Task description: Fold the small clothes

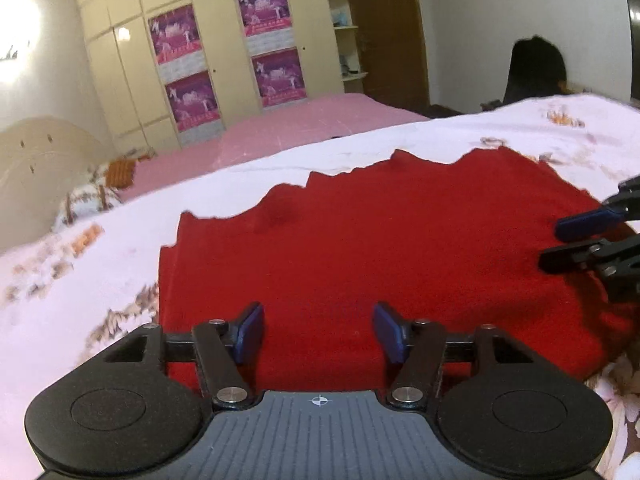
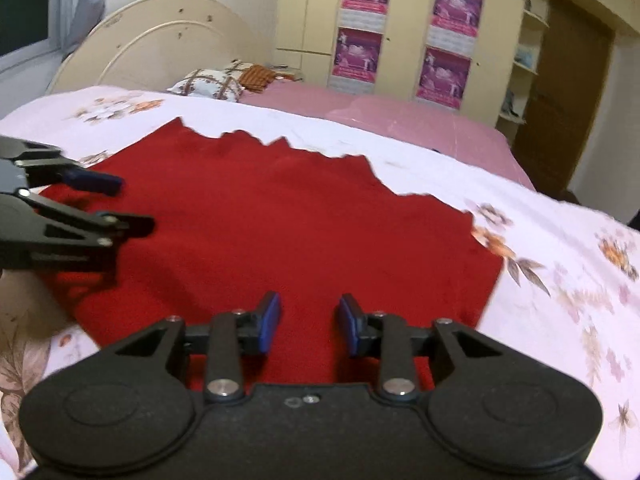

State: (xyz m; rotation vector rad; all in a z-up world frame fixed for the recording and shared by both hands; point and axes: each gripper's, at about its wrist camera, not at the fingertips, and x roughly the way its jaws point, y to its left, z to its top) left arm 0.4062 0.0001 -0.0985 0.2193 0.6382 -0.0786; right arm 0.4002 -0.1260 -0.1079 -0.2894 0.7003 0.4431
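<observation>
A red garment (image 1: 360,248) lies flat on a white floral bedsheet (image 1: 60,300); it also shows in the right wrist view (image 2: 280,220). My left gripper (image 1: 318,326) is open and empty, just above the garment's near edge at its left part. My right gripper (image 2: 308,318) is open and empty above the near edge at its right part. The right gripper also shows at the right edge of the left wrist view (image 1: 560,240), over the cloth. The left gripper shows at the left edge of the right wrist view (image 2: 128,200).
A pink sheet (image 2: 400,116) covers the far part of the bed, with pillows (image 2: 216,80) by a cream headboard (image 2: 152,40). Cream wardrobes with purple posters (image 1: 184,68) stand behind. A brown door (image 2: 568,92) is at the right. A dark chair (image 1: 536,68) stands beyond the bed.
</observation>
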